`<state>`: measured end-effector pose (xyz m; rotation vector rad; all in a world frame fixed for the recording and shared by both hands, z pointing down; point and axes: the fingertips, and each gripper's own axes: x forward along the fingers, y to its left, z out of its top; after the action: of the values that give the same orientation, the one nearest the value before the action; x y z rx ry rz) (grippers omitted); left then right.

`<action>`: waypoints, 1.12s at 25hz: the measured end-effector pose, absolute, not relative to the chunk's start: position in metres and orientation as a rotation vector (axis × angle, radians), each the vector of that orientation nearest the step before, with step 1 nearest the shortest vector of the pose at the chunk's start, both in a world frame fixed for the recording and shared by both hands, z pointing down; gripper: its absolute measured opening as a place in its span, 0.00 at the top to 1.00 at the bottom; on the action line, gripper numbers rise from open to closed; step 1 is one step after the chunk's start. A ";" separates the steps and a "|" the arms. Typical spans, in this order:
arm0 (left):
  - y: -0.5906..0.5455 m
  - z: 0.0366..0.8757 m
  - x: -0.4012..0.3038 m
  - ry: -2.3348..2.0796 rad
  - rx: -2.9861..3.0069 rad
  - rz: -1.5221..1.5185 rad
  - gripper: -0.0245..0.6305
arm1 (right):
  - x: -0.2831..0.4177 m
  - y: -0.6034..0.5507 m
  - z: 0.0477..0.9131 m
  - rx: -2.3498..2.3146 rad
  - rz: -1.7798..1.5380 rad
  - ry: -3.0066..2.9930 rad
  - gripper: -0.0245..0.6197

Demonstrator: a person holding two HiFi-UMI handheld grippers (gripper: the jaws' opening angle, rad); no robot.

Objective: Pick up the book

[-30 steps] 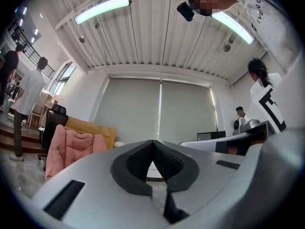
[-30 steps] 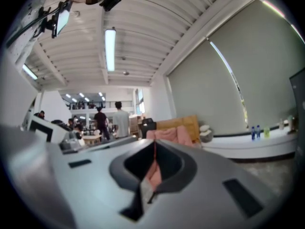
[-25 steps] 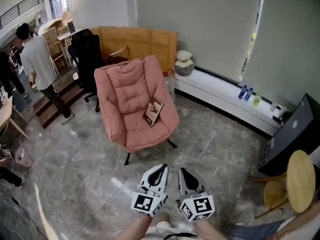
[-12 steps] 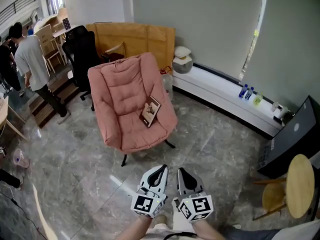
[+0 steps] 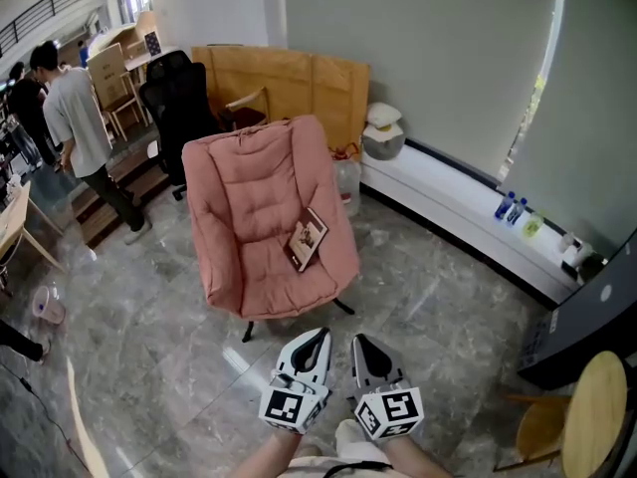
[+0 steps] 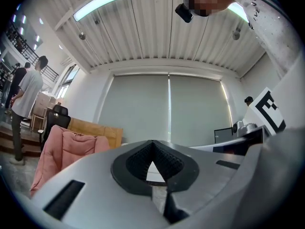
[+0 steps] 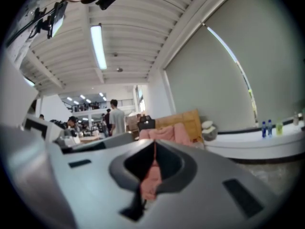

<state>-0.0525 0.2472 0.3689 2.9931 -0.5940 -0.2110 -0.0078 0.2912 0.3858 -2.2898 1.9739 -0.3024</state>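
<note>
The book (image 5: pixel 308 238) lies tilted on the seat of a pink padded armchair (image 5: pixel 261 202), near its right armrest. My two grippers are side by side low in the head view, well short of the chair and over the marble floor. The left gripper (image 5: pixel 317 338) is shut with nothing in it, and so is the right gripper (image 5: pixel 362 344). In the left gripper view the left gripper (image 6: pixel 152 142) has its tips meeting, with the armchair (image 6: pixel 55 149) off to the left. In the right gripper view the right gripper (image 7: pixel 154 145) lines up with the pink armchair (image 7: pixel 167 133).
Behind the armchair stand a black office chair (image 5: pixel 180 100) and brown boards (image 5: pixel 295 81). A person (image 5: pixel 82 129) stands by steps at the left. A white low ledge (image 5: pixel 453 205) with bottles (image 5: pixel 511 208) runs along the right wall. A round wooden stool (image 5: pixel 598 399) is near right.
The head view has moved closer to the armchair: the ledge, bottles and stool have slid down and right. Both grippers keep their place in the view and stay shut.
</note>
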 end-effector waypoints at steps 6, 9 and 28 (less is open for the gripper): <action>0.227 0.367 -0.019 -0.646 2.973 -0.218 0.93 | 0.022 0.265 0.380 -2.236 -0.279 2.052 0.94; 0.219 0.372 -0.005 -0.670 2.963 -0.208 0.93 | 0.033 0.254 0.385 -2.211 -0.288 2.080 0.94; 0.177 0.396 0.048 -0.761 2.924 -0.145 0.93 | 0.083 0.212 0.409 -2.124 -0.354 2.157 0.94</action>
<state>0.0479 0.1774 0.3956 2.9241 -0.7614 -0.1452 0.0831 0.2125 0.4086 -2.1238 2.1571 -0.3541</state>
